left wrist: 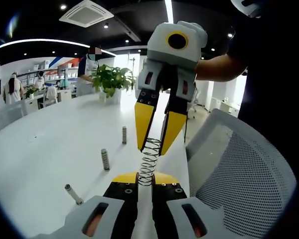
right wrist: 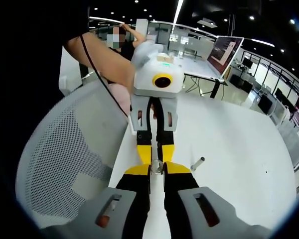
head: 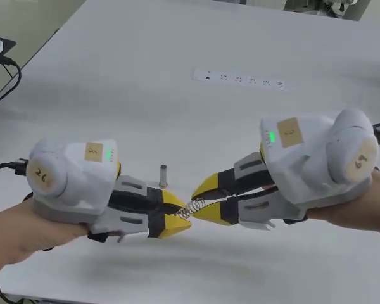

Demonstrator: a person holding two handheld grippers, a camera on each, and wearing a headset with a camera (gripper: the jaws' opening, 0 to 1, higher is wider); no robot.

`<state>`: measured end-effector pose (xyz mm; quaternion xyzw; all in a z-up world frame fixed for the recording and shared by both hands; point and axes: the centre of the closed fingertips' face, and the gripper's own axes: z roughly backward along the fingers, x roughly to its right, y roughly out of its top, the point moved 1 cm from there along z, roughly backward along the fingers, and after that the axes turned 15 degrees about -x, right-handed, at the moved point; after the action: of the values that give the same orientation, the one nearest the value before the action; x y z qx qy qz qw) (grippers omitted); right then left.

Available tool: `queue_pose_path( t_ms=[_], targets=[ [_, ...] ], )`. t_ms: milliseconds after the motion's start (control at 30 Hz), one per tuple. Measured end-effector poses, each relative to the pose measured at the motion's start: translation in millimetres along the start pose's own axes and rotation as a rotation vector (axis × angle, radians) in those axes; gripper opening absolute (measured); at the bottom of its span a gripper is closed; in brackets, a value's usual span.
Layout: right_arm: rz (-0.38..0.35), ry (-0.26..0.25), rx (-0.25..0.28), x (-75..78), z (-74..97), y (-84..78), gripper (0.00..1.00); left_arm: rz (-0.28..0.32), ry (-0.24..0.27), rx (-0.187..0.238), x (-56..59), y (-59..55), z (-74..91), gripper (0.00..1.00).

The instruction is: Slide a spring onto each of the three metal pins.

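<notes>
A small steel spring (head: 193, 208) hangs between my two grippers just above the white table (head: 177, 107). My left gripper (head: 177, 215) grips one end and my right gripper (head: 193, 204) grips the other, their yellow tips nearly touching. In the left gripper view the spring (left wrist: 149, 162) runs from my own jaws (left wrist: 145, 180) up to the right gripper (left wrist: 152, 147). A bare metal pin (head: 163, 175) stands just behind the grippers, with the bare pin (left wrist: 73, 194) and bare pin (right wrist: 197, 163) also seen. Two further pins (left wrist: 105, 159) (left wrist: 124, 135) each carry a spring.
A white power strip (head: 239, 79) lies at the back of the table. A black cable (head: 6, 69) hangs off the left edge. A grey mesh chair (left wrist: 239, 164) stands beside the near table edge. People and a potted plant (left wrist: 109, 79) are in the distance.
</notes>
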<state>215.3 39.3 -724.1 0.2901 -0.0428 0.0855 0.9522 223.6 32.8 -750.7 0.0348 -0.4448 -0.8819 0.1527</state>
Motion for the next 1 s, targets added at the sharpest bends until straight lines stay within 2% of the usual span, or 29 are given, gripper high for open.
queue_pose_path(
  t_ms=[167,300,433,500,567,700,1000],
  targets=[
    [-0.023,0.010,0.052,-1.8,-5.1,9.4,0.06,-0.004,-0.001,0.012,2.7,3.5,-1.7,0.01],
    [-0.036,0.000,0.050,-1.6,-8.1,8.7,0.06,-0.017,0.011,-0.002,1.9,2.0,-1.6,0.01],
    [-0.091,-0.002,0.099,-0.8,-5.9,12.2,0.06,-0.015,0.012,-0.001,1.6,1.7,1.3,0.01],
    [-0.094,-0.006,0.101,-0.4,-6.7,12.2,0.06,-0.012,0.013,0.000,1.1,1.6,2.7,0.01],
    [-0.126,-0.002,0.145,0.5,-4.3,16.4,0.06,0.003,0.005,0.012,1.8,3.7,3.6,0.01],
    [-0.107,-0.011,0.119,-1.3,-5.2,14.0,0.06,-0.012,0.016,-0.010,0.8,0.1,2.2,0.01],
    [-0.125,-0.008,0.135,1.7,-0.8,15.6,0.06,0.009,0.022,-0.009,-2.1,-1.3,5.2,0.02]
  ],
)
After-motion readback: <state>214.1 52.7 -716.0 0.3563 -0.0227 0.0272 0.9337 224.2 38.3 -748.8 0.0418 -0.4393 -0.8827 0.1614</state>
